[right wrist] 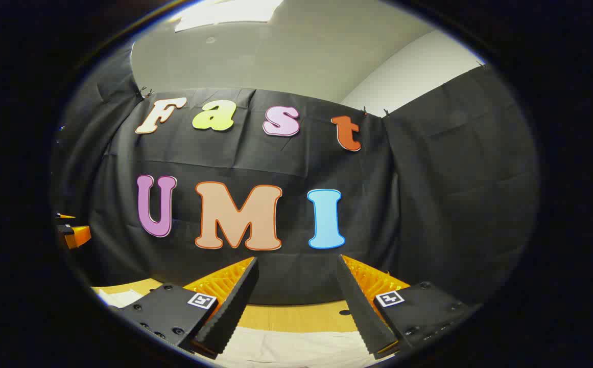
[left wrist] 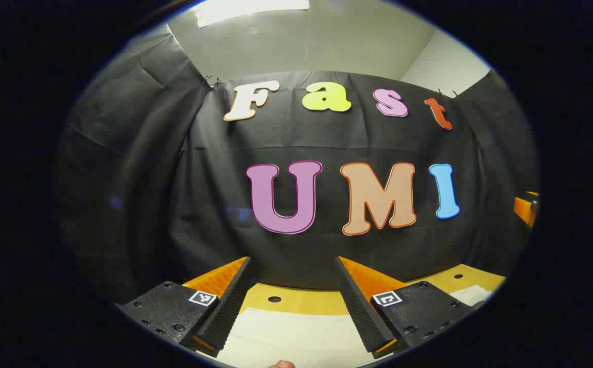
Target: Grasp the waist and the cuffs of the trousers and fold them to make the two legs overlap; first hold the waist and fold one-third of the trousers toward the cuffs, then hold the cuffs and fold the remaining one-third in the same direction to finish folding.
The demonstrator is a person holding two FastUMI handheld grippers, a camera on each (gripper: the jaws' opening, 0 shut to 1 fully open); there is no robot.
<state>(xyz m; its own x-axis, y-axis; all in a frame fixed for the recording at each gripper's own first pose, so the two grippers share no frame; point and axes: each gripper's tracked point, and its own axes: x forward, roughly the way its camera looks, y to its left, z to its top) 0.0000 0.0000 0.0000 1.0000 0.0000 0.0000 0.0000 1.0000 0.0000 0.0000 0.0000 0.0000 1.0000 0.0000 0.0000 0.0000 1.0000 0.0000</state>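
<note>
Left gripper view: the left gripper (left wrist: pixel 292 268) sits at the bottom of the frame, fingers spread wide, nothing between them. Below the gap lie the pale trousers (left wrist: pixel 296 340), flat on the table (left wrist: pixel 301 300). At the far right edge, the other gripper's tip shows.

In the right gripper view, the right gripper (right wrist: pixel 296 267) is likewise released and empty, above the trousers (right wrist: pixel 296 347) at bottom centre, with the table (right wrist: pixel 296 317) behind.

I read no words or numbers. The left gripper (left wrist: pixel 292 263) and right gripper (right wrist: pixel 297 260) carried square black-and-white patterned tags (left wrist: pixel 203 298).
</note>
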